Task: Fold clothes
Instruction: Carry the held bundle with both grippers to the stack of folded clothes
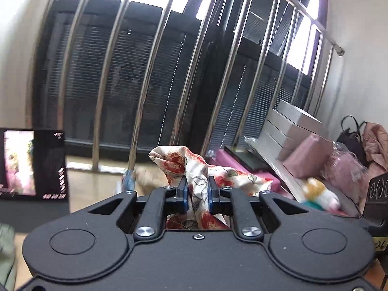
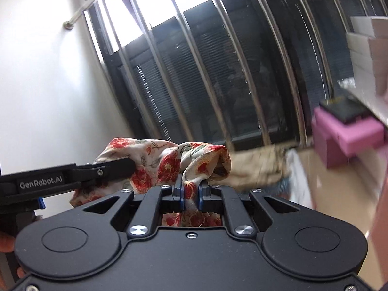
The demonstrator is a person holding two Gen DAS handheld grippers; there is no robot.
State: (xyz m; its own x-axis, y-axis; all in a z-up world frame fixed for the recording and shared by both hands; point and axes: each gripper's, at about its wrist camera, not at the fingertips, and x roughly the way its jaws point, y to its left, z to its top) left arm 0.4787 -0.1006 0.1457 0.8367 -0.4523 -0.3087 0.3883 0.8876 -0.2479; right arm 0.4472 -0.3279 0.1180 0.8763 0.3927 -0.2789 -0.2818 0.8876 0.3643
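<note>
Left claw (image 1: 197, 189) clamping bunched floral garment (image 1: 194, 167); right claw (image 2: 191, 194) clamping same cloth, held aloft before window bars (image 1: 145, 72). Pink boxes (image 1: 308, 155) sitting right, contents hidden.

The left tool (image 1: 197, 195) is pinched tight on the flowery cloth (image 1: 194, 169). The right tool (image 2: 190, 194) is pinched on it too. Both tools are held side by side, pointing slightly down.

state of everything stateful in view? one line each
left gripper: shut on floral garment
right gripper: shut on floral garment
floral garment: bunched, lifted, held by both grippers
window blinds: lowered
monitor: on
</note>
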